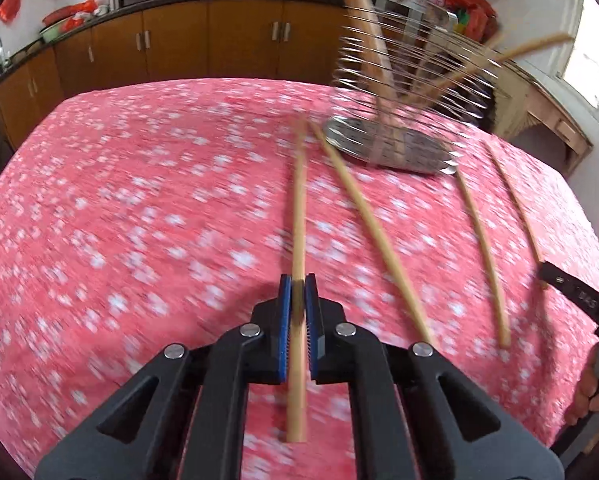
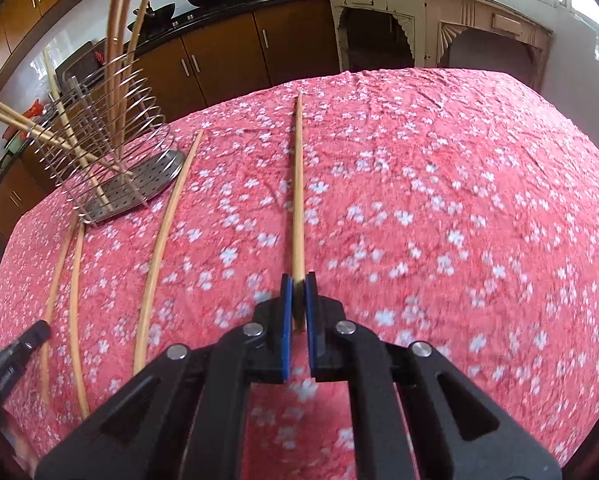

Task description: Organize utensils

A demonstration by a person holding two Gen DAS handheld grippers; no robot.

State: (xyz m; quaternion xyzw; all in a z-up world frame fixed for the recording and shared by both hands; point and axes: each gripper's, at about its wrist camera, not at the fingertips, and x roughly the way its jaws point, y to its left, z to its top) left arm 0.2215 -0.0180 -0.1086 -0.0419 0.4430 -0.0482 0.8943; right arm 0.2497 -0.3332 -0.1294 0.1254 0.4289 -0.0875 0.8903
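Note:
My left gripper [image 1: 298, 282] is shut on a wooden chopstick [image 1: 298, 216] that points ahead over the pink flowered tablecloth [image 1: 139, 200]. My right gripper [image 2: 298, 280] is shut on another chopstick [image 2: 298, 184], also pointing ahead. A wire utensil holder [image 1: 403, 92] with a perforated steel base holds several chopsticks; it shows at the left in the right wrist view [image 2: 99, 148]. Loose chopsticks lie on the cloth beside it [image 1: 379, 236], [image 1: 483, 256], [image 1: 517, 200]. In the right wrist view they lie at the left [image 2: 163, 252], [image 2: 75, 312].
Brown kitchen cabinets [image 1: 179, 44] run behind the table. A cream cupboard [image 2: 419, 20] stands at the far right. The other gripper's black tip [image 1: 579, 300] and a hand show at the right edge; its tip also shows in the right wrist view [image 2: 19, 352].

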